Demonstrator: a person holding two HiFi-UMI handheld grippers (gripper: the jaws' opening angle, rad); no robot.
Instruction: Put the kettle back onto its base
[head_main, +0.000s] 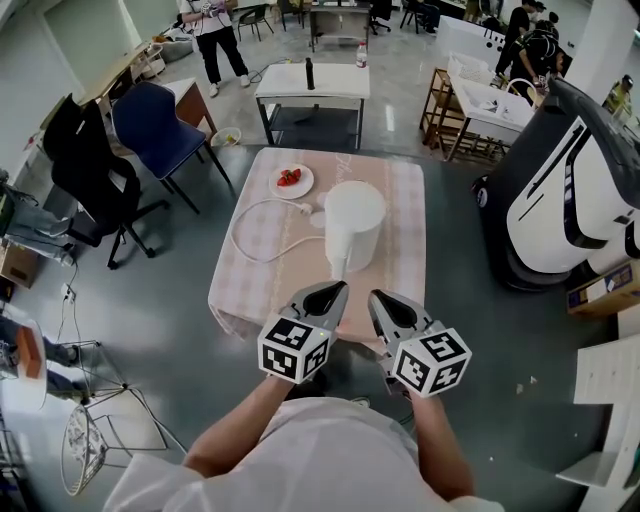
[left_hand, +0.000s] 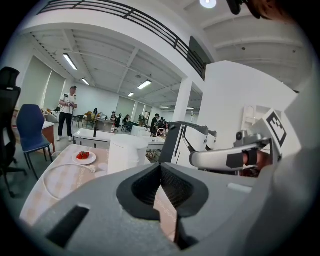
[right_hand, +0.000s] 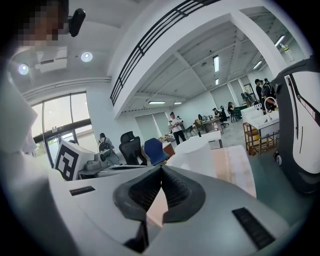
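Observation:
A white kettle (head_main: 352, 225) stands upright near the middle of a table with a pale checked cloth (head_main: 395, 215); a white cord (head_main: 245, 235) loops over the cloth from its left side. Whether a base sits under the kettle I cannot tell. Both grippers hover side by side at the table's near edge, pointing at the kettle and short of it. My left gripper (head_main: 335, 290) is shut with nothing in it, and so is my right gripper (head_main: 378, 298). The left gripper view shows the kettle (left_hand: 127, 154) beyond the closed tips (left_hand: 160, 165). In the right gripper view it (right_hand: 197, 152) rises behind the closed tips (right_hand: 161, 169).
A white plate with red fruit (head_main: 291, 181) lies at the table's far left corner. A blue chair (head_main: 155, 125) and a black chair (head_main: 85, 170) stand left of the table. A large white and black machine (head_main: 570, 190) stands to the right, and a white table (head_main: 312, 85) lies behind.

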